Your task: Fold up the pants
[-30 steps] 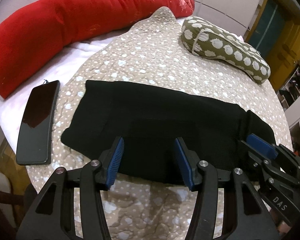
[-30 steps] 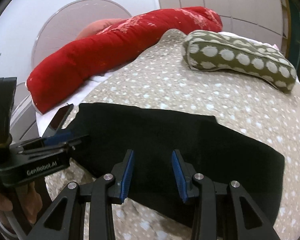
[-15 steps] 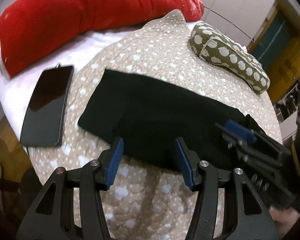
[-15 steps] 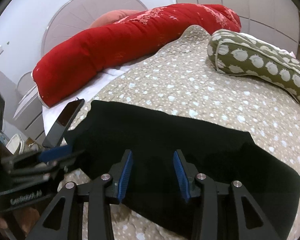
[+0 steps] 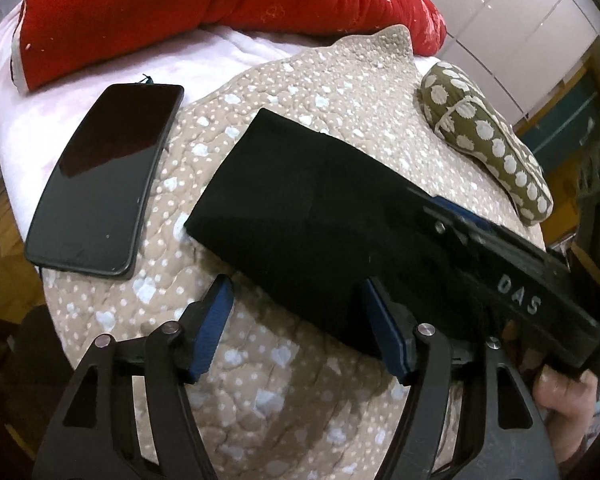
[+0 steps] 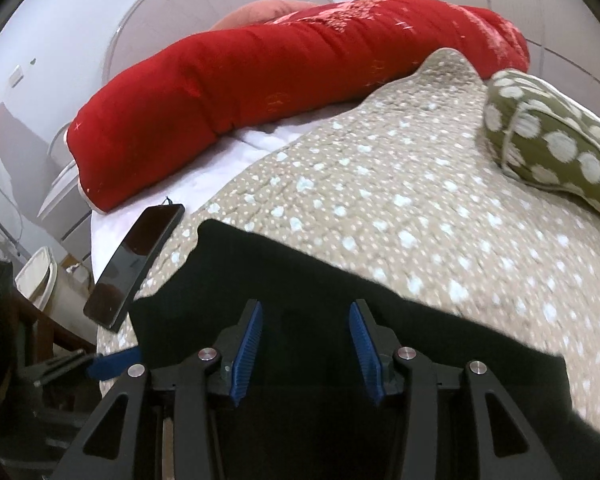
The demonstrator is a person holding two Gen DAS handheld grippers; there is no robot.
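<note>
The black pants [image 5: 308, 208] lie folded in a flat band on the spotted beige quilt [image 5: 300, 92]. My left gripper [image 5: 296, 300] hovers at their near left edge, jaws opening. The cloth edge sits between the blue pads without being pressed, and the left pad [image 5: 214, 320] is over bare quilt. In the right wrist view my right gripper [image 6: 305, 320] hangs just above the pants [image 6: 300, 280], jaws opening, nothing pinched. The right gripper [image 5: 440, 204] also crosses the pants' right part in the left wrist view, held by a hand [image 5: 560, 396].
A black phone [image 5: 104, 176] lies left of the pants, half on the white sheet [image 5: 52, 100]. A long red bolster [image 6: 280, 80] runs along the back. An olive spotted pillow [image 6: 552, 140] sits at the far right. The bed edge drops off at left.
Both grippers slid leftward along the pants and their jaws widened. The left one now stands at the pants' near left corner, and the right one has come close beside it.
</note>
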